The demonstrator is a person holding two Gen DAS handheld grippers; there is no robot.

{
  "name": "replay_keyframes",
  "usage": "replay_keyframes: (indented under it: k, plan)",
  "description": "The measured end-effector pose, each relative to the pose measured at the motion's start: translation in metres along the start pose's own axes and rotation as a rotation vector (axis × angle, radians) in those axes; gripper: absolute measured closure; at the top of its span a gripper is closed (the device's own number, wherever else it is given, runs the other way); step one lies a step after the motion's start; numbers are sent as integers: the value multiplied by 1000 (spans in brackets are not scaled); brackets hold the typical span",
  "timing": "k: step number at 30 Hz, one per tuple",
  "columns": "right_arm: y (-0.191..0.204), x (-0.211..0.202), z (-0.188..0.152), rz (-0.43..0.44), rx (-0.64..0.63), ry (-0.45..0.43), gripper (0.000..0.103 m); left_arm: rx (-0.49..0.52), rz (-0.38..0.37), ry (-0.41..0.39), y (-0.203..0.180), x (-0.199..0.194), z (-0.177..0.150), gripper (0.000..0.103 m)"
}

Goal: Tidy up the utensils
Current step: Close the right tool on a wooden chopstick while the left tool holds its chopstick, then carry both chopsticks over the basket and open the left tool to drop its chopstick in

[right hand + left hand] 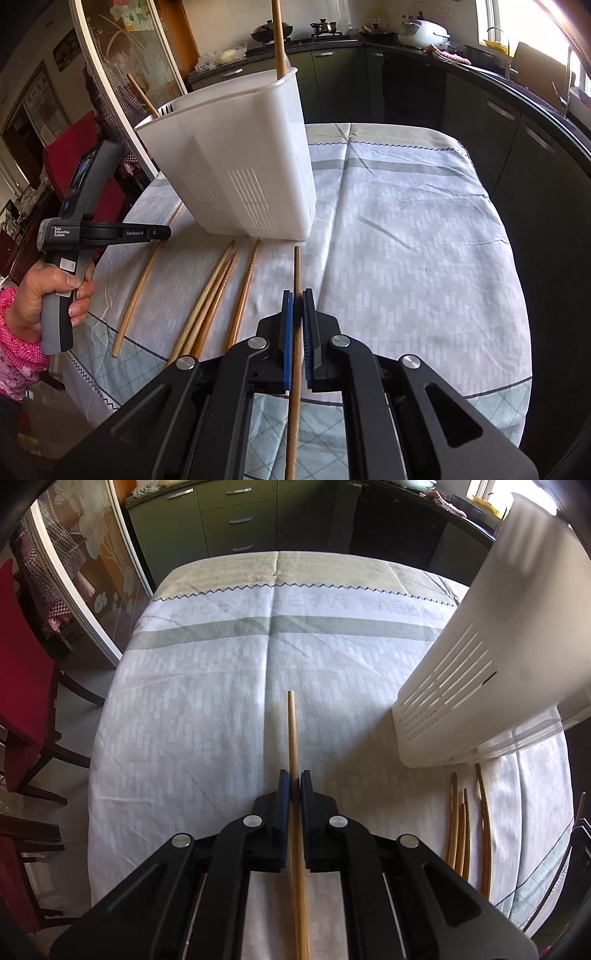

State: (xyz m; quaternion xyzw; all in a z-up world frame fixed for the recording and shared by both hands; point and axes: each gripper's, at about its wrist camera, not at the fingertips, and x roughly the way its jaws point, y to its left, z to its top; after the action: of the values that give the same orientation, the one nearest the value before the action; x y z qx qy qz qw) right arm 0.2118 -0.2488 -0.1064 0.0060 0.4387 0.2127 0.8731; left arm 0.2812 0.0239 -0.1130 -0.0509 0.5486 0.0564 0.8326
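My left gripper point(295, 777) is shut on a light wooden chopstick point(293, 731) that points forward over the cloth-covered table. My right gripper point(297, 297) is shut on a darker wooden chopstick point(297, 266), its tip near the base of the white slotted utensil holder point(236, 162). The holder stands on the table and has two chopsticks point(279, 40) sticking up from it. It also shows in the left wrist view point(491, 657) at the right. Several loose chopsticks point(218, 291) lie on the cloth in front of the holder. They show in the left wrist view point(461, 830) too.
The left gripper's body point(77, 229), held in a hand, shows at the left of the right wrist view. The table has a pale patterned cloth point(221, 672). Red chairs point(22, 686) stand at the table's left. Dark kitchen cabinets point(517, 122) run along the back and right.
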Motion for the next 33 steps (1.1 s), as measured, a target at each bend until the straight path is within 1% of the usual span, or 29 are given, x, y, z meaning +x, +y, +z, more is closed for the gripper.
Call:
replay_keyframes:
  k: [3,6,12,17,22,33]
  plan:
    - [-1,-14,4,6,6,-42,97,8,-1,-91,6,-24,-6,97]
    - [-1,-31,9,15,11,-93,97,12,-22,-191,10,-55,-16,97]
    - [3,-72,11,19,11,-209,97,30,-69,-387,14,-122,-54,97]
    - [9,-94,9,14,-4,-264,97,55,-95,-502,13,-160,-81,97]
    - [15,-104,2,8,-16,-280,97,84,-103,-573,10,-180,-96,97]
    - [11,-107,0,12,-14,-283,97,113,-118,-610,6,-190,-106,97]
